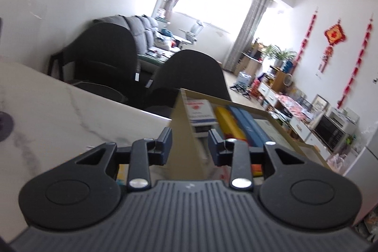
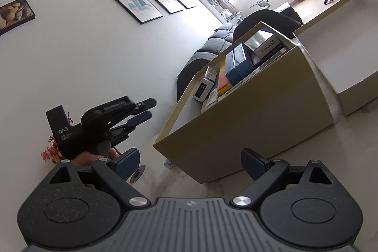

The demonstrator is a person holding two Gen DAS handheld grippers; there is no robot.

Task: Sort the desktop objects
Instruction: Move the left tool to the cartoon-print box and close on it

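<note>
A tan cardboard box (image 2: 248, 115) stands on the marble table (image 1: 59, 115), packed with several small boxes: white (image 1: 198, 110), yellow (image 1: 228, 119) and blue (image 1: 250, 126). My left gripper (image 1: 190, 145) hovers at the box's near left corner, its jaws a little apart with nothing between the pads. In the right wrist view the left gripper (image 2: 139, 110) is in the air left of the box, held by a hand. My right gripper (image 2: 191, 164) stands wide open and empty in front of the box's near wall.
An empty box with a white inside (image 2: 342, 63) sits right of the packed one. A small blue-white item (image 2: 169, 164) and a purple disc (image 2: 138, 175) lie on the table by the box's corner. Two black chairs (image 1: 106, 58) stand behind the table.
</note>
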